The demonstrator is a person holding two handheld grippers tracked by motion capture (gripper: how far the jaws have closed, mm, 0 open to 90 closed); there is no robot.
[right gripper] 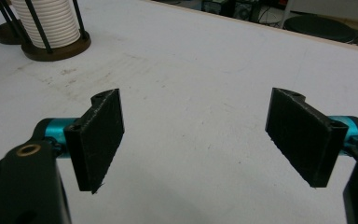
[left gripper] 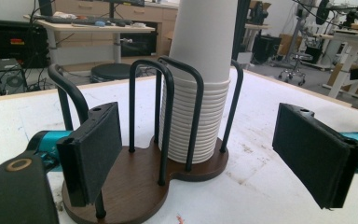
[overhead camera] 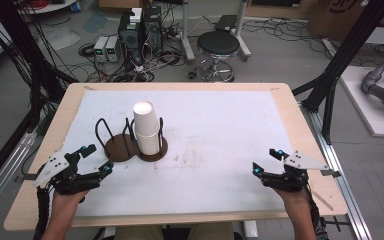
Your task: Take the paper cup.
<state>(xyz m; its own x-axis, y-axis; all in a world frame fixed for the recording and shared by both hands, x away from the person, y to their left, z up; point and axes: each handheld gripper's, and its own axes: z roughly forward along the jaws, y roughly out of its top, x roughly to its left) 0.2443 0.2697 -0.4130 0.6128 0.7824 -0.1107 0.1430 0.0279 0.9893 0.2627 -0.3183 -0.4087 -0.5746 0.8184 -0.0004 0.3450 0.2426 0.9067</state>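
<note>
A stack of white paper cups (overhead camera: 146, 127) stands upside down in the right bay of a brown two-bay holder with black wire hoops (overhead camera: 125, 145). The left bay is empty. My left gripper (overhead camera: 96, 159) rests at the table's front left, just short of the holder, open with nothing between its pads. From the left gripper view the cup stack (left gripper: 200, 88) and the holder's base (left gripper: 135, 186) sit close ahead between the spread pads (left gripper: 95, 149). My right gripper (overhead camera: 266, 162) lies at the front right, open and empty. In the right gripper view the cups (right gripper: 46, 21) are far off at top left.
A white sheet (overhead camera: 205, 145) covers most of the wooden table (overhead camera: 300, 130). Behind the table stand a black stool (overhead camera: 218, 47), computer boxes (overhead camera: 140, 30) and loose cables on the floor. Black frame posts (overhead camera: 340, 65) flank the table on both sides.
</note>
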